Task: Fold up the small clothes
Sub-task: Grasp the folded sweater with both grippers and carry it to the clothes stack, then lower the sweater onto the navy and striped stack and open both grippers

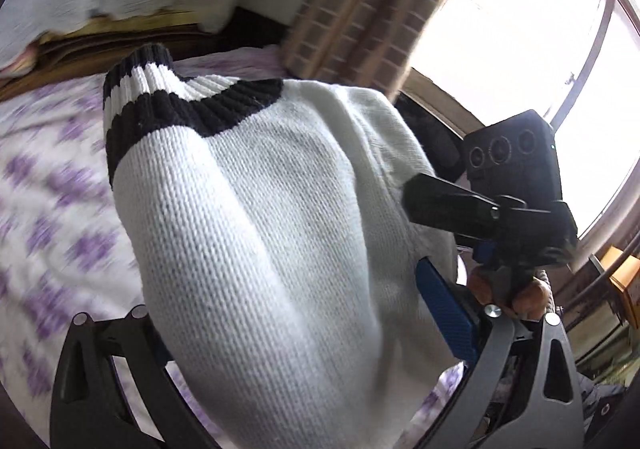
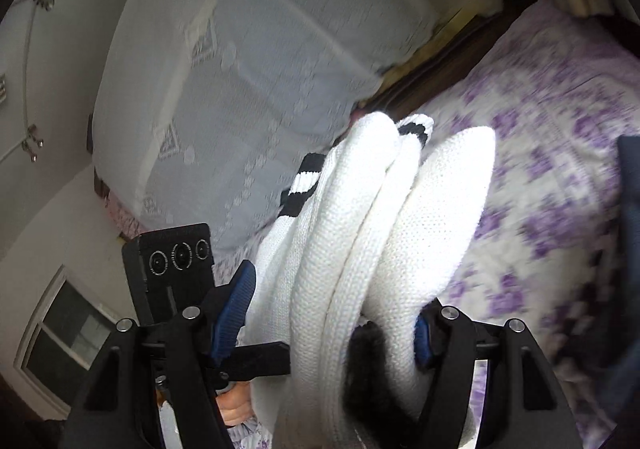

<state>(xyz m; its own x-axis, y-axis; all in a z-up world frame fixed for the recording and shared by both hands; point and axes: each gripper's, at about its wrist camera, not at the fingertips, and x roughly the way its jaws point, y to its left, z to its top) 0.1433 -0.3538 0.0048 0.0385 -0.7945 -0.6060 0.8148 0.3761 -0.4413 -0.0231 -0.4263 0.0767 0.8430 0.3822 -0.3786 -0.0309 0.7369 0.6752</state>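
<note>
White sweater [image 1: 256, 233] bunched between, clamped by left hand-held gripper [image 1: 312, 333] and right hand-held gripper [image 2: 332, 313].

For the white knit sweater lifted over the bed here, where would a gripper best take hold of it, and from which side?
Grip the white knit sweater at its ribbed black-and-white striped hem, coming from the open bed side at the left of the left wrist view. That band is a firm, clear edge; the plain body hangs in loose rolls. Right gripper already clamps those.
</note>
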